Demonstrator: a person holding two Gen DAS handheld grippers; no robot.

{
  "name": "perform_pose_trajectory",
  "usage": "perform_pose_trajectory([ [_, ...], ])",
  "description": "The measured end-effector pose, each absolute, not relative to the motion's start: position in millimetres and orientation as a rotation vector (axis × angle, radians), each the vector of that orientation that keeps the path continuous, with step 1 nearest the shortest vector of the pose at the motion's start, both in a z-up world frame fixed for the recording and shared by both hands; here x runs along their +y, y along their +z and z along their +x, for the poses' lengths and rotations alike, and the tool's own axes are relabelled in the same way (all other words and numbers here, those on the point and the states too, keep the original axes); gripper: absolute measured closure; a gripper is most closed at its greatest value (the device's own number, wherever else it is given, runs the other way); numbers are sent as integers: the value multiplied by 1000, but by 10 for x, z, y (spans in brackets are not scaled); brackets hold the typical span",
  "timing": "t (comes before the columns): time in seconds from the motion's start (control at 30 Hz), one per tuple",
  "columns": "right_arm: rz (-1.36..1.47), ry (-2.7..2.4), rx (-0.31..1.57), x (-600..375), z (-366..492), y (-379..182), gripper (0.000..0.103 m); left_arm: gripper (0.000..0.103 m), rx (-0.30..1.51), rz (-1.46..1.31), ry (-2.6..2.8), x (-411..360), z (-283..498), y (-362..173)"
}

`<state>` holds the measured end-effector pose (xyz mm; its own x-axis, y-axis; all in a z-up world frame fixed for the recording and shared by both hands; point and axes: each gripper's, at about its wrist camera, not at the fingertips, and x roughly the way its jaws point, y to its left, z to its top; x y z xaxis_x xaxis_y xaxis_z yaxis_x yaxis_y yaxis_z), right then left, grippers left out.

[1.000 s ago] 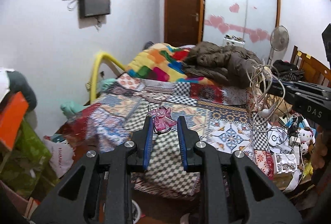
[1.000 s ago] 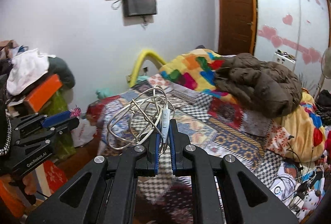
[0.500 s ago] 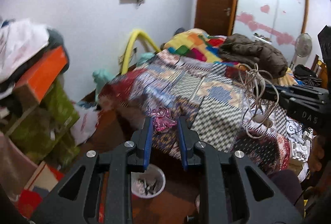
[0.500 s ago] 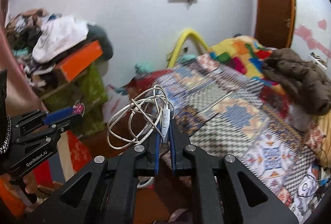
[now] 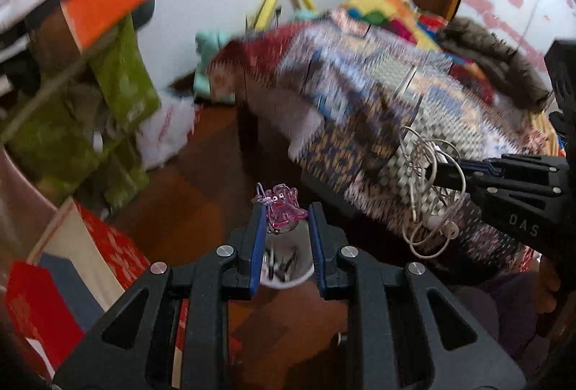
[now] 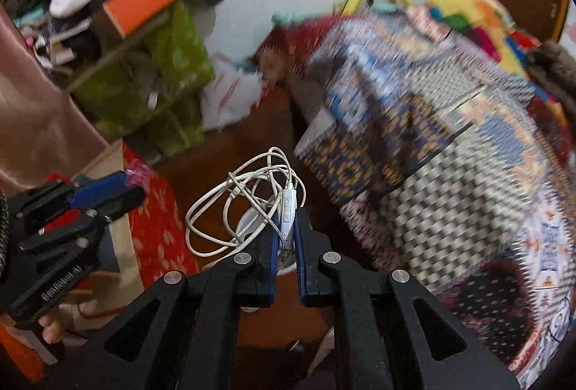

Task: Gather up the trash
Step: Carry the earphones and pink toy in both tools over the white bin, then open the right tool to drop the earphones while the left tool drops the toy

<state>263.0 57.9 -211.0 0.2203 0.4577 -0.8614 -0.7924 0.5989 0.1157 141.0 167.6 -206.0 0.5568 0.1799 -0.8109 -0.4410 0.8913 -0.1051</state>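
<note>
At far left, a cluttered shelf (image 5: 72,41) carries an orange box (image 5: 108,5) and green bags (image 5: 122,84), with red cartons (image 5: 118,242) on the wooden floor (image 5: 201,181) below. Your left gripper (image 5: 284,213) points steeply down at that floor, its jaws pinching a small pink ghost-shaped charm (image 5: 282,210) between the blue pads. Directly beneath its fingertips sits a white bin (image 5: 284,264) with dark scraps inside, only partly seen between the jaws. To the right, your right gripper (image 6: 284,228) has its jaws pressed together on a tangle of white earphones (image 6: 248,203), clamped at the inline remote, the loops spilling leftward; in the left wrist view the same bundle dangles in front of the patterned bedspread (image 5: 396,109). Farther right, the bed (image 6: 432,138) fills the frame, a brown jacket (image 5: 493,55) heaped near its far end. You appear to be on the carrying leg of the job: two pieces are picked up and in hand, one per gripper, and neither has been dropped yet. What is left, as far as can be judged, is to line each load up over the bin and let go; the left looks nearly placed, while the right's position relative to the bin cannot be told clearly. Whether more trash waits elsewhere is not shown.
</note>
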Motion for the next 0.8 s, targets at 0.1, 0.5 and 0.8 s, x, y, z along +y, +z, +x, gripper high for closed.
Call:
perform_pose_trajectory([
  [0.1, -426, 902, 1091, 745, 2672, -2401, 95, 81, 977, -340, 372, 1711, 1463, -2391],
  [0.5, -482, 916, 1284, 1330, 2910, -3119, 91, 81, 1142, -457, 415, 1907, 1638, -3207],
  [0.8, -459, 908, 1352, 1413, 3141, -3237, 64, 80, 1186, -493, 417, 2057, 1902, -3421],
])
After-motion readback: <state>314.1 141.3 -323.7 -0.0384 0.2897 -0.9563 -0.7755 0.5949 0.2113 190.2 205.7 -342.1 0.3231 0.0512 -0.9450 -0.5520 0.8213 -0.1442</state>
